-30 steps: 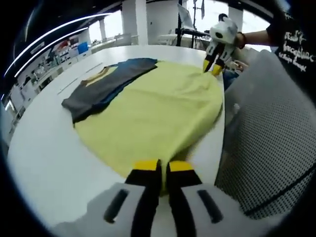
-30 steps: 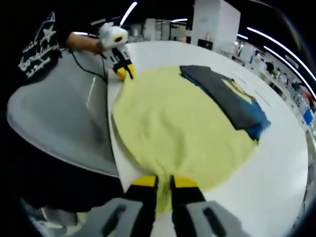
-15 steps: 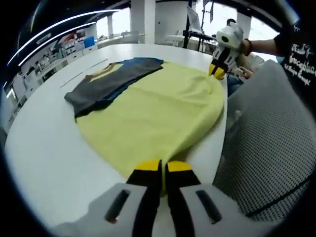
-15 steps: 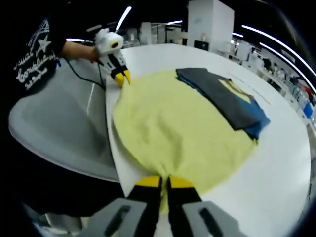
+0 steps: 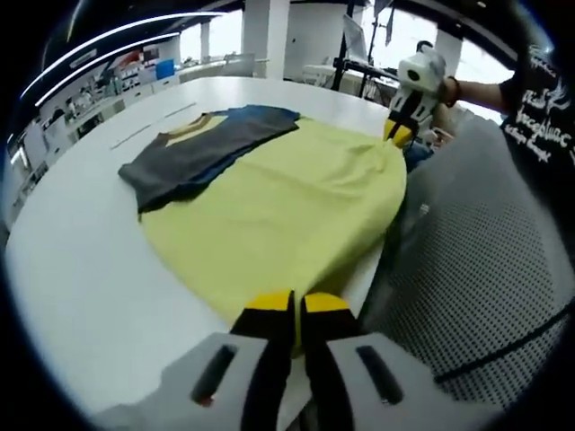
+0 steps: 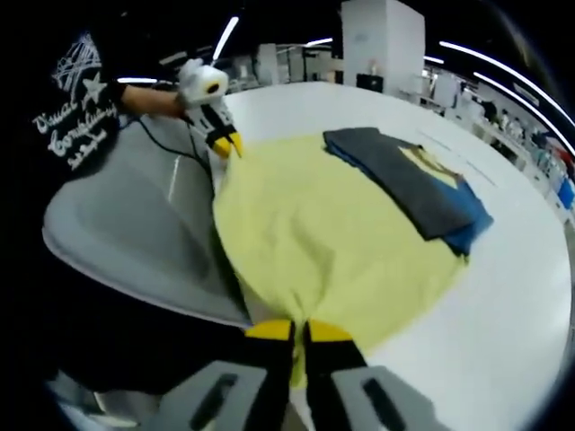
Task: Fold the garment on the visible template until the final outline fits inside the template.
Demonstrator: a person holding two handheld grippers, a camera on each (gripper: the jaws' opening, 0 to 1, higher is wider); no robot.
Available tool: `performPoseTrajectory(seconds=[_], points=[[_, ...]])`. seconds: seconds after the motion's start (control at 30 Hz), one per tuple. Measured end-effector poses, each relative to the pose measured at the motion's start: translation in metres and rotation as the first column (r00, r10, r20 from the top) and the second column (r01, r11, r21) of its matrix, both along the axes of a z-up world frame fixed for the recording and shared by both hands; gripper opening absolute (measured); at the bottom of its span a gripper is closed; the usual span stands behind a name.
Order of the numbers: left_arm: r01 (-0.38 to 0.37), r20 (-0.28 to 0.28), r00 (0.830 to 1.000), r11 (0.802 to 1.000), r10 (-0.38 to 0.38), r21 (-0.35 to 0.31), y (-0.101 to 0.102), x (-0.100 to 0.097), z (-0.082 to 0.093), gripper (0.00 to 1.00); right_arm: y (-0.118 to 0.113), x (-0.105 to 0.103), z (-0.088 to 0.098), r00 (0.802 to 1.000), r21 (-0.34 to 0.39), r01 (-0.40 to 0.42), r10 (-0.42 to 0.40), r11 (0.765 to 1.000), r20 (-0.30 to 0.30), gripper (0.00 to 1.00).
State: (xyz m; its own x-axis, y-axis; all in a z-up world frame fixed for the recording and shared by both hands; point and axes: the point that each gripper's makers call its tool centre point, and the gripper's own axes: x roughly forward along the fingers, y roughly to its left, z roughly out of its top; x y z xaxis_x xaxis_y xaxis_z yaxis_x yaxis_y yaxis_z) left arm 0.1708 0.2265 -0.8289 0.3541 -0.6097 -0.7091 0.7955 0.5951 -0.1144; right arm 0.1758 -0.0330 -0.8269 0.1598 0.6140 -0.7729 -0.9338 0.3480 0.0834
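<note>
A yellow garment [image 5: 278, 202] lies spread on the white table [image 5: 81, 260], its near edge drawn over the table's rim. My left gripper [image 5: 294, 303] is shut on one corner of that edge. My right gripper [image 5: 398, 135] pinches the far corner, held by a hand. In the right gripper view the yellow garment [image 6: 332, 242] stretches away from my right gripper [image 6: 292, 329], which is shut on its hem. My left gripper [image 6: 229, 145] grips the other corner there. Faint marked lines [image 5: 148, 130] run on the table past the clothes.
A folded dark grey and blue garment [image 5: 202, 148] with a yellow patch lies against the yellow one's far side [image 6: 418, 184]. A grey mesh chair [image 5: 476, 269] stands at the table's edge, close by the person in a black printed shirt [image 6: 76, 99].
Both grippers have drawn the yellow garment's near edge toward the person, so it now covers the table's rim by the chair. The dark garments stayed put.
</note>
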Motion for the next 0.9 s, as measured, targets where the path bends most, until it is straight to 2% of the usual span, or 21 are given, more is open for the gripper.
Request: performPoseTrajectory(seconds=[0.3,0.57,0.73,0.9], points=[[0.047,-0.021,0.999,0.999,-0.047,-0.012,-0.005,-0.023,0.012,0.00,-0.003,-0.018,0.008,0.999,-0.007,-0.024,0.024,1.000,-0.036,0.00],[0.070,-0.056,0.996,0.997,-0.072,-0.036,-0.001,-0.030,0.022,0.00,-0.001,-0.029,0.018,0.996,-0.014,-0.070,0.069,0.997,-0.062,0.00],[0.061,-0.037,0.997,0.997,-0.063,-0.046,0.000,-0.025,0.033,0.00,-0.003,-0.019,0.024,0.998,-0.022,-0.065,0.064,0.998,-0.027,0.00],[0.069,-0.006,0.998,0.997,-0.069,-0.025,0.004,-0.017,0.045,0.00,-0.004,-0.004,0.041,0.998,-0.022,-0.046,0.047,0.999,0.035,0.00]])
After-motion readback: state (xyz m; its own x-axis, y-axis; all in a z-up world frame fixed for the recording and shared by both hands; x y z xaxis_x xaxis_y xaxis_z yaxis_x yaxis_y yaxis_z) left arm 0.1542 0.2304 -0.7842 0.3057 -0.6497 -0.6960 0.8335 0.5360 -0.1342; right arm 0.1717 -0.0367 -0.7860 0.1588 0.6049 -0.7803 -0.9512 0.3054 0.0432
